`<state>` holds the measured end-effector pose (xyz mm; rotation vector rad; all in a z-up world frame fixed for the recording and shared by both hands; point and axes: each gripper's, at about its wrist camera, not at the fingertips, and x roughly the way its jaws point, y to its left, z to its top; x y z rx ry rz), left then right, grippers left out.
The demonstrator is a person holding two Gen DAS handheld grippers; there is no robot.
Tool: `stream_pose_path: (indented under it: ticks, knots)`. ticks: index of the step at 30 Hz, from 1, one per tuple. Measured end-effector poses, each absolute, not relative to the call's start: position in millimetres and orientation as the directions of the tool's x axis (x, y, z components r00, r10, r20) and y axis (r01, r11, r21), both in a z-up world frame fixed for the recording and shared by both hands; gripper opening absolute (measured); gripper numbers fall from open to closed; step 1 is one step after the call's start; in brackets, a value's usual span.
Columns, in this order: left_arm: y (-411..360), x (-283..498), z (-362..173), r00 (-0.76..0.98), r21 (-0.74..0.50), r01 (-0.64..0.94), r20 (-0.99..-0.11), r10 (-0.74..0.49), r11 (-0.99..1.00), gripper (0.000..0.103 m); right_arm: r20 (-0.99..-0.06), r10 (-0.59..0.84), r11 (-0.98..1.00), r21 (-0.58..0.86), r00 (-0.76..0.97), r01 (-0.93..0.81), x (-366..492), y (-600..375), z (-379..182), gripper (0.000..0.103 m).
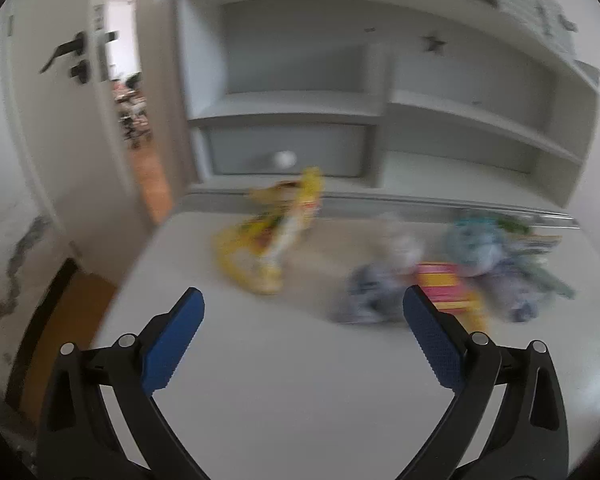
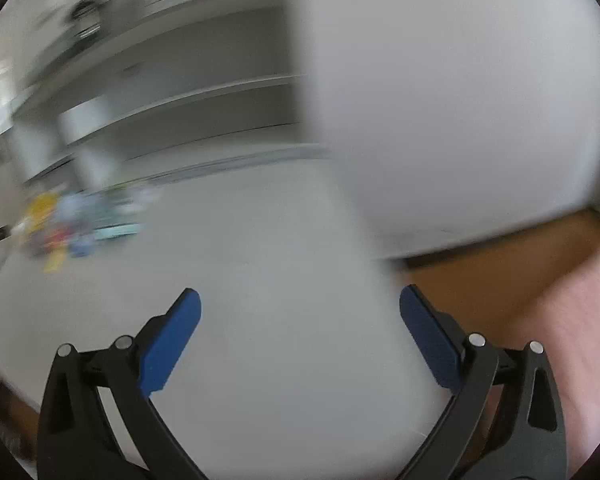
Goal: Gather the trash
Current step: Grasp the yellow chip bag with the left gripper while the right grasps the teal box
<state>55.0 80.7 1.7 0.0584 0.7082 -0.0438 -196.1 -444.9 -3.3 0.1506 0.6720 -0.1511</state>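
Trash lies on a white table (image 1: 284,360). A yellow snack wrapper (image 1: 272,236) lies at the far middle. A crumpled grey-blue wrapper (image 1: 374,286), a pink and yellow packet (image 1: 444,284) and a pale blue and green pile (image 1: 496,248) lie to the right. My left gripper (image 1: 302,300) is open and empty, above the table short of the trash. My right gripper (image 2: 300,300) is open and empty over the table's right part (image 2: 284,280). The trash pile (image 2: 72,224) shows blurred at the far left of the right wrist view.
Grey shelving (image 1: 340,100) stands behind the table. An open white door (image 1: 60,120) and wooden floor (image 1: 152,184) are at the left. In the right wrist view a white wall (image 2: 460,100) and wooden floor (image 2: 500,264) lie past the table's right edge.
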Motion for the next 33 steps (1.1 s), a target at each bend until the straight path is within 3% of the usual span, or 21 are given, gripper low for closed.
stream_pose_path:
  ticks: [4, 7, 14, 20, 22, 23, 24, 26, 27, 29, 33]
  knots:
    - [90.5, 59.5, -9.1, 0.716, 0.068, 0.082, -0.698, -0.011, 0.994, 0.097, -0.682, 0.063, 0.998, 0.024, 0.729, -0.064, -113.9, -366.4, -5.4, 0.096]
    - [99.1, 63.0, -13.7, 0.705, 0.086, 0.108, -0.709, -0.015, 0.99, 0.097, -0.689, 0.096, 0.982, -0.054, 0.719, -0.183, -84.9, -319.3, -0.9, 0.096]
    - [90.3, 101.4, -20.1, 0.682, 0.099, 0.178, -0.73, -0.05, 0.979, 0.097, -0.706, 0.037, 0.959, -0.174, 0.707, -0.224, -21.5, -267.0, -16.0, 0.095]
    - [88.1, 130.1, -28.4, 0.652, 0.079, 0.223, -0.754, -0.088, 0.972, 0.096, -0.705, 0.02, 0.958, -0.19, 0.709, -0.216, 0.6, -262.8, -22.7, 0.085]
    - [85.8, 137.5, -27.6, 0.657, 0.087, 0.232, -0.748, -0.09, 0.969, 0.095, -0.717, 0.052, 0.96, -0.156, 0.695, -0.233, 4.5, -267.2, -24.0, 0.072]
    - [85.1, 140.5, -28.2, 0.657, 0.087, 0.235, -0.748, -0.093, 0.968, 0.087, -0.724, 0.071, 0.962, -0.132, 0.686, -0.238, 7.3, -269.7, -24.8, 0.069]
    - [84.5, 143.6, -28.7, 0.655, 0.083, 0.241, -0.749, -0.099, 0.967, 0.069, -0.729, 0.089, 0.964, -0.108, 0.679, -0.243, 9.5, -271.9, -25.5, 0.064]
    - [85.0, 149.5, -32.6, 0.642, 0.06, 0.243, -0.758, -0.113, 0.968, 0.046, -0.738, 0.117, 0.966, -0.072, 0.665, -0.25, 12.4, -274.9, -26.8, 0.05]
    - [85.5, 150.8, -34.7, 0.635, 0.05, 0.246, -0.763, -0.122, 0.968, 0.033, -0.739, 0.135, 0.965, -0.052, 0.66, -0.256, 12.9, -275.5, -26.6, 0.037]
    - [85.6, 151.6, -40.4, 0.618, 0.038, 0.255, -0.775, -0.133, 0.966, 0.019, -0.733, 0.163, 0.966, -0.019, 0.661, -0.259, 11.4, -279.2, -24.8, 0.027]
    - [89.6, 150.0, -41.0, 0.631, 0.032, 0.25, -0.763, -0.138, 0.968, 0.008, -0.731, 0.193, 0.967, 0.028, 0.655, -0.253, 11.6, -283.8, -24.2, 0.02]
